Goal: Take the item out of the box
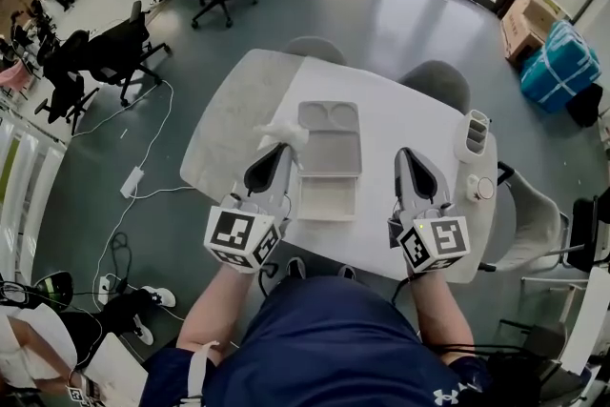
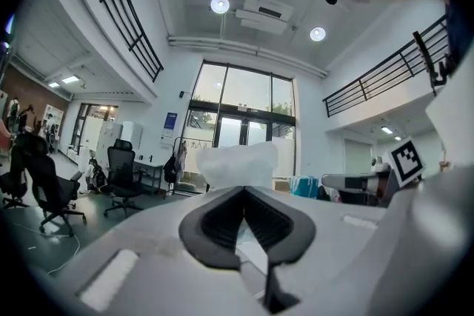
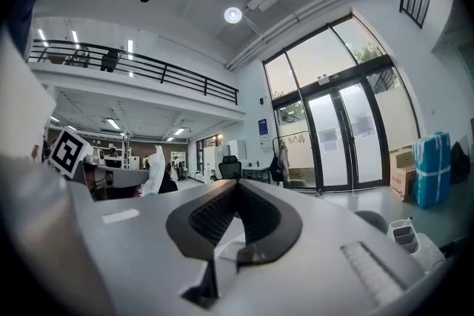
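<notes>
At the left edge of the shallow grey moulded box (image 1: 330, 152), the left gripper (image 1: 276, 148) (image 2: 243, 192) has its jaws pinched on a crumpled white translucent item (image 1: 283, 132) (image 2: 238, 161). The right gripper (image 1: 410, 157) (image 3: 237, 189) hovers right of the box, apart from it, jaws pressed together and empty. Bare tabletop lies around it on the white rounded table (image 1: 400, 114). Black office chairs (image 1: 114, 52) stand on the grey floor beyond.

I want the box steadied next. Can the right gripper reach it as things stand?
Probably yes: the right gripper, jaws together and empty, is just right of the open box with only bare table between them.
</notes>
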The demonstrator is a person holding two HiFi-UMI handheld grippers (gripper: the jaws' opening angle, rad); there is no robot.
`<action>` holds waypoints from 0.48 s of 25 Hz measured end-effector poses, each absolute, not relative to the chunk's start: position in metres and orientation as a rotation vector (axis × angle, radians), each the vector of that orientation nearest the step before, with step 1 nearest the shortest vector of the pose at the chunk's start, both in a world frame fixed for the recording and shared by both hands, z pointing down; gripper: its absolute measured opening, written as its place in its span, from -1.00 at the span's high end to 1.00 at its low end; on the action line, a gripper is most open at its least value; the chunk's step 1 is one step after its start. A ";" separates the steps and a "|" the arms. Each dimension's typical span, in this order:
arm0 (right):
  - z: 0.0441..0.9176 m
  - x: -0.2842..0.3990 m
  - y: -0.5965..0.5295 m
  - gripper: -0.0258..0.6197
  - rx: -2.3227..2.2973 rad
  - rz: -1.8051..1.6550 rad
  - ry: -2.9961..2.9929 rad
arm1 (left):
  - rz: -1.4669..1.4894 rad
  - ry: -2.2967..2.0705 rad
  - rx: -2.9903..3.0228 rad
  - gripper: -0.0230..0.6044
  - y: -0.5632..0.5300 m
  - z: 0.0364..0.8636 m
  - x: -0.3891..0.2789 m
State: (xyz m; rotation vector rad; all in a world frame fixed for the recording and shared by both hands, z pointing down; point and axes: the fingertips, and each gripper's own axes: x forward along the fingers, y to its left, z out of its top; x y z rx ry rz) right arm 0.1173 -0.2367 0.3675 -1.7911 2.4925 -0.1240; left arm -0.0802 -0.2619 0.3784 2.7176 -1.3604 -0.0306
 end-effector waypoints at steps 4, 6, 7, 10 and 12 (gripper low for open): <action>0.366 0.120 -0.239 0.92 -1.801 -0.102 2.488 | -0.044 -1.368 2.717 0.92 -0.262 0.378 -0.084; 0.366 0.119 -0.240 0.92 -1.802 -0.096 2.492 | -0.045 -1.370 2.714 0.92 -0.263 0.379 -0.085; 0.367 0.118 -0.241 0.92 -1.800 -0.096 2.495 | -0.044 -1.370 2.713 0.92 -0.263 0.379 -0.086; 0.367 0.115 -0.242 0.92 -1.796 -0.095 2.505 | -0.042 -1.366 2.713 0.92 -0.263 0.378 -0.085; 0.365 0.112 -0.242 0.92 -1.796 -0.084 2.513 | -0.039 -1.364 2.715 0.92 -0.262 0.377 -0.086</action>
